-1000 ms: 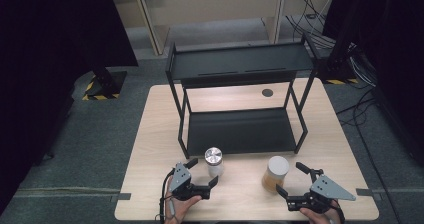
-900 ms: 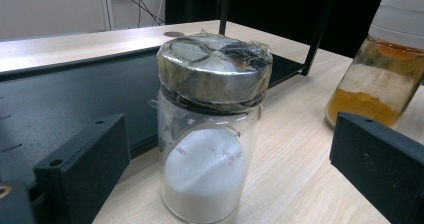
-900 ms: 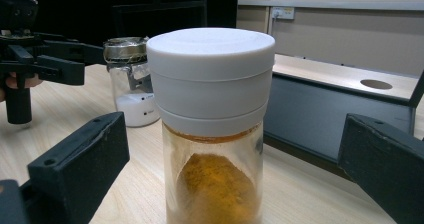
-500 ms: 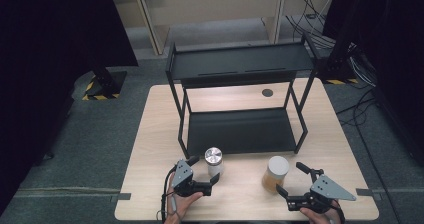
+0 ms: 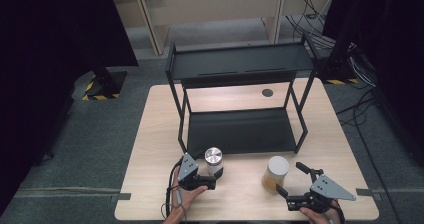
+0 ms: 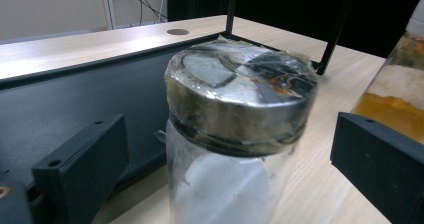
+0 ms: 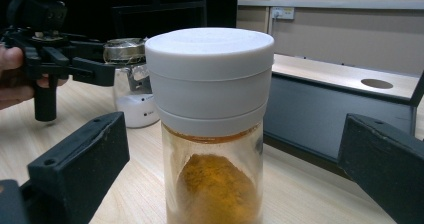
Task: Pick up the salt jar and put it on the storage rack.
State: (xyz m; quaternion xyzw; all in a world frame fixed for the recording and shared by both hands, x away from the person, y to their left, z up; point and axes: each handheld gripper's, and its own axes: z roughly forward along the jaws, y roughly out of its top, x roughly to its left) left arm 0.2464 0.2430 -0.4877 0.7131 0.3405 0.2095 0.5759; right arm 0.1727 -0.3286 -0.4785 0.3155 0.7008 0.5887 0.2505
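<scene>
We find two jars standing upright on the surface (image 5: 150, 134), in front of the black two-tier shelf (image 5: 240, 64). The metal-lidded jar (image 5: 214, 160), holding a white substance, stands just off the front edge of the shelf's lower tier, on our left side. The white-lidded jar (image 5: 275, 173), holding orange powder, stands to its right, apart from it.

The left gripper (image 5: 211, 178) has its jaws spread, one on each side of the metal-lidded jar. In the left gripper view the jar (image 6: 240, 134) sits squarely between the two jaws, with a gap showing on both sides; we see no contact. The right gripper (image 5: 294, 184) is likewise spread, and in the right gripper view the white-lidded jar (image 7: 212, 124) stands straight ahead between the jaws, untouched.

The governing relation: each jar lies directly forward of its own gripper, its long axis vertical and the jaws level across it. Each hand is nearer its own jar, and no crossing is called for. In our judgement the left gripper sits further in around its jar, while the right has more approach to make. We judge closing on the bodies below the lids the sound course.
</scene>
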